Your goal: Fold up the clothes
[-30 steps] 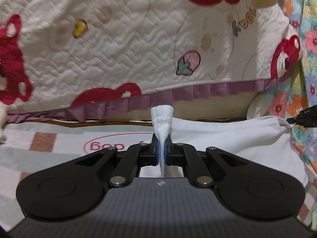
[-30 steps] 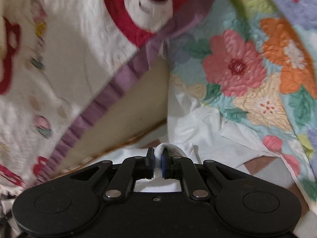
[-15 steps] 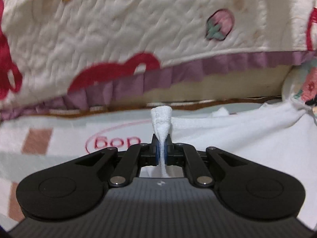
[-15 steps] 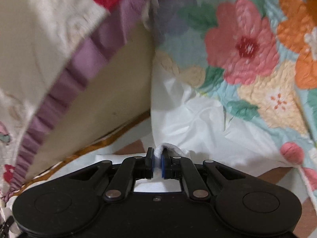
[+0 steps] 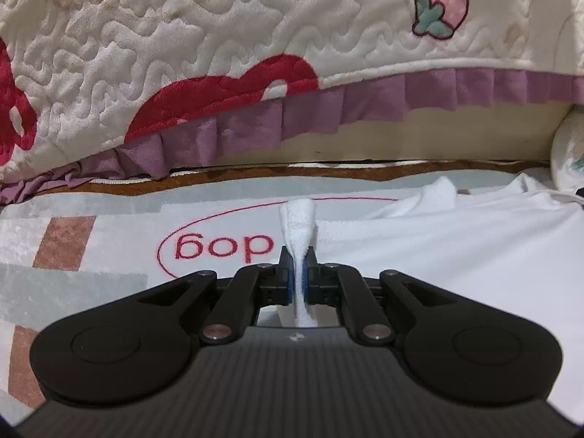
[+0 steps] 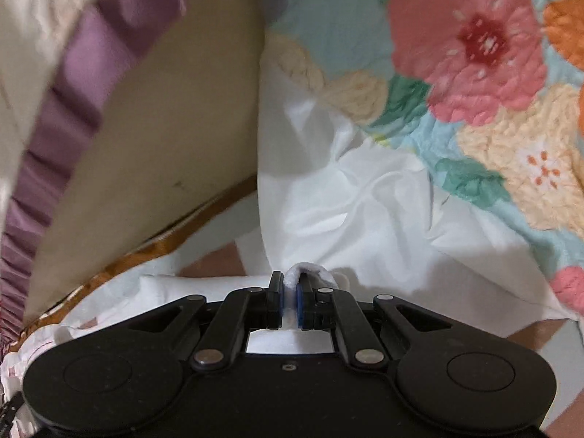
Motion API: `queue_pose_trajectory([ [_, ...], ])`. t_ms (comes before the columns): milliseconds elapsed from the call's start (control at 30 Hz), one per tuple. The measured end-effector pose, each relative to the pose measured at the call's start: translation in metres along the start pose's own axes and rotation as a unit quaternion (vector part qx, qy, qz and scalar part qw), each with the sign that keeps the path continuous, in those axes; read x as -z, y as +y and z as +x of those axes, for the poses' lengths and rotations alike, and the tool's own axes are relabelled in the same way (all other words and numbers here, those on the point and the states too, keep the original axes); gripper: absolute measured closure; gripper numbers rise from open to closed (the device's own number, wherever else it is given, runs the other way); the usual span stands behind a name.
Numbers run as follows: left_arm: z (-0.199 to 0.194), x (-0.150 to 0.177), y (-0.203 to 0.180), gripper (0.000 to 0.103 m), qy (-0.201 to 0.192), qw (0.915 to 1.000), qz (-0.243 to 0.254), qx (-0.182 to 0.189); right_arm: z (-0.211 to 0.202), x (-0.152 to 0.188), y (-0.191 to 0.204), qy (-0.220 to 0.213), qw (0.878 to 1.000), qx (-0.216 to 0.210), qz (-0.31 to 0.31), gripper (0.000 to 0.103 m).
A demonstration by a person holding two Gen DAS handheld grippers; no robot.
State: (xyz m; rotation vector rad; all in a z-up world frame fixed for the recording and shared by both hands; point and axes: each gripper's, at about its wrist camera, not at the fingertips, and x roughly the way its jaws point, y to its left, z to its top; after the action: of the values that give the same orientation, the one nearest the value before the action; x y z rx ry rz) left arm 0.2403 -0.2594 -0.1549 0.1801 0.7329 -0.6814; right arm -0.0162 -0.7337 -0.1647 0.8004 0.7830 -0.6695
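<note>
Both tools, left tool point(image 5: 298, 277) and right tool point(image 6: 289, 304), are pinching the white shirt's point(image 5: 456, 248) edge, holding it low over the rug point(image 5: 91, 252), probably to fold it.

A cream quilted bedspread point(image 5: 182, 36) with red patches, a small pink strawberry and a pleated purple frill hangs over a beige bed base point(image 5: 438, 135). Below it lies a pale grey rug point(image 5: 73, 284) with terracotta blocks, a brown border and a red oval with lettering. To the right, a floral quilted cover point(image 6: 474, 73) in pink, orange and teal drapes down. The light is warm and dim.
</note>
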Motion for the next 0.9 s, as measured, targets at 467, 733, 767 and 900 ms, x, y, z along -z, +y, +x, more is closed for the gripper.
queue_pose_trajectory([
  [467, 0.009, 0.009, 0.008, 0.099, 0.006, 0.9995, -0.027, 0.011, 0.018, -0.012, -0.010, 0.043, 0.999, -0.012, 0.027, 0.095],
  [733, -0.016, 0.012, 0.012, 0.050, -0.058, 0.9950, -0.042, 0.069, -0.016, 0.002, 0.003, -0.068, 0.993, -0.073, -0.057, 0.087],
  [767, -0.021, 0.013, 0.007, 0.050, -0.063, 0.9950, -0.032, 0.071, -0.022, 0.010, 0.011, -0.094, 0.988, -0.072, -0.098, 0.071],
  [900, -0.024, 0.015, -0.005, 0.050, -0.048, 0.9957, -0.011, 0.078, -0.027, 0.030, 0.010, -0.131, 0.984, -0.029, -0.114, 0.038],
])
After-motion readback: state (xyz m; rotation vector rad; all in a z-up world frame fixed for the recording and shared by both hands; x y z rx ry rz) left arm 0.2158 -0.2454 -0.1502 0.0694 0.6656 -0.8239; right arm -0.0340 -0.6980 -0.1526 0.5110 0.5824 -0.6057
